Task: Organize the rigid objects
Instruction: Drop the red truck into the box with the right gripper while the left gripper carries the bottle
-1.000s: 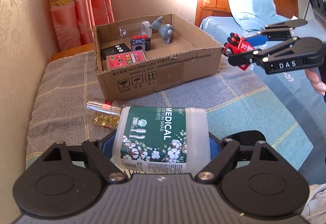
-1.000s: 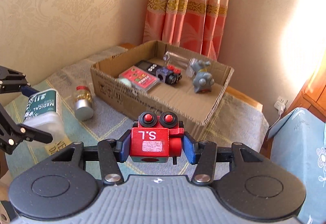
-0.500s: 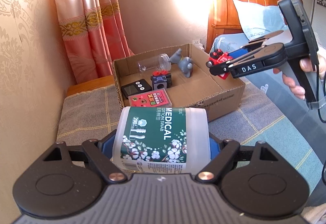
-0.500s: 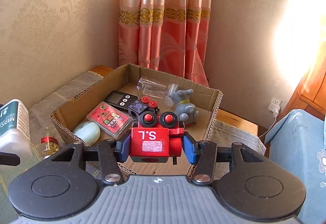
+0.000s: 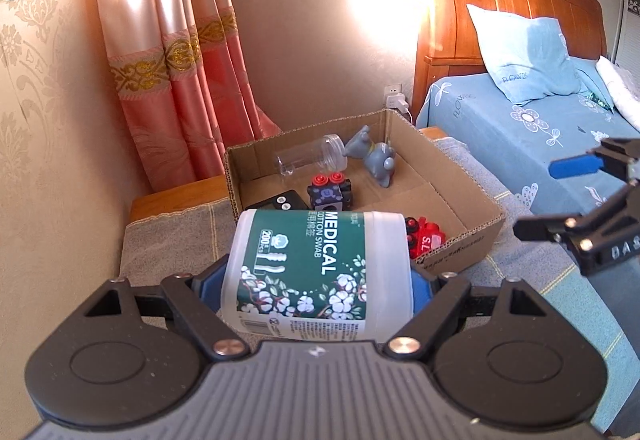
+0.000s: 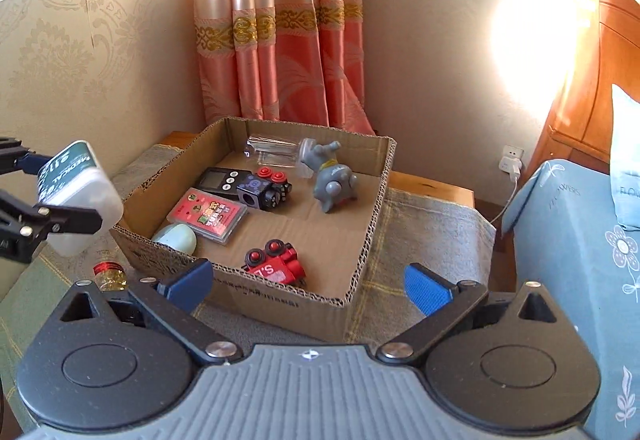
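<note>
I have the left gripper (image 5: 318,280) clamped on the cotton swab jar (image 5: 318,272), pads squeezing its two sides, its long axis running straight forward along the fingers. The cardboard box (image 5: 460,244) lies at my 12 o'clock in the left wrist view, its near wall just past the jar's far end, so by my reckoning the coming move is a short push ahead and a lowering over that wall. From the right wrist view the jar hangs at 9 o'clock, just outside the box's left wall. The free floor I judge best sits in the middle of the box, between the red toy (image 6: 276,266) at the near wall and the grey elephant (image 6: 332,179) toward the far side. My right gripper (image 6: 308,286) has its jaws wide apart, holding nothing, facing the box's near corner at 12 o'clock. A small gold-filled bottle (image 6: 109,274) remains outside on the cloth, nearer my left side.
</note>
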Action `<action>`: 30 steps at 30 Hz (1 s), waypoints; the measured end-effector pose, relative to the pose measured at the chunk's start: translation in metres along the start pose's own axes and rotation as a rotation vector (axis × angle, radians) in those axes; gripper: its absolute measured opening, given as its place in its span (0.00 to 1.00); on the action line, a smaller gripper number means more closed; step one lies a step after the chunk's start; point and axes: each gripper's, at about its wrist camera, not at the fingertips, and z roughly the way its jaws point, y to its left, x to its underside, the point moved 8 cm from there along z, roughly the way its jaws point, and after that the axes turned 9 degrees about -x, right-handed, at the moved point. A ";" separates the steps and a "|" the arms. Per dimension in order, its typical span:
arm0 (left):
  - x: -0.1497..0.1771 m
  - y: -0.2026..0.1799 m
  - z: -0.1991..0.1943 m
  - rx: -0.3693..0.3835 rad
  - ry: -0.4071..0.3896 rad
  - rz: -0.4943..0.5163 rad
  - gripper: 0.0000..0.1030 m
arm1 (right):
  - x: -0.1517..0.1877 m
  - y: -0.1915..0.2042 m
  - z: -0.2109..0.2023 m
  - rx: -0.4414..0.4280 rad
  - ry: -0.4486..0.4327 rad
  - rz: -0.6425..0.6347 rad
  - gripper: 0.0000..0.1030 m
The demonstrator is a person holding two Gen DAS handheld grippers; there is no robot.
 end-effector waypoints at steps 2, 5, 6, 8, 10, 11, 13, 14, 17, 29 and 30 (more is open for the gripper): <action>-0.011 -0.006 0.007 0.006 0.002 0.010 0.81 | 0.007 0.003 -0.009 0.024 -0.010 -0.004 1.00; -0.028 -0.020 0.020 0.033 0.007 0.025 0.81 | 0.018 0.006 -0.020 0.041 -0.022 0.005 1.00; -0.032 -0.025 0.024 0.042 0.011 0.030 0.81 | 0.021 0.006 -0.022 0.044 -0.025 0.011 1.00; -0.042 -0.038 0.036 0.053 0.023 0.038 0.81 | 0.028 0.007 -0.026 0.047 -0.024 0.028 1.00; -0.048 -0.051 0.049 0.068 0.043 0.045 0.81 | 0.033 0.007 -0.029 0.049 -0.023 0.043 1.00; -0.049 -0.057 0.055 0.077 0.054 0.048 0.81 | 0.036 0.007 -0.030 0.048 -0.020 0.046 1.00; -0.052 -0.070 0.067 0.085 0.069 0.059 0.81 | 0.041 0.006 -0.033 0.053 -0.016 0.053 1.00; -0.054 -0.075 0.073 0.083 0.074 0.064 0.81 | 0.043 0.004 -0.035 0.059 -0.015 0.055 1.00; -0.057 -0.087 0.088 0.087 0.093 0.066 0.81 | 0.046 0.000 -0.041 0.070 -0.019 0.069 1.00; -0.069 -0.099 0.094 0.052 0.053 0.062 0.92 | 0.054 -0.008 -0.050 0.075 -0.025 0.103 1.00; -0.067 -0.098 0.090 0.052 0.049 0.064 0.94 | 0.054 -0.008 -0.050 0.073 -0.026 0.104 1.00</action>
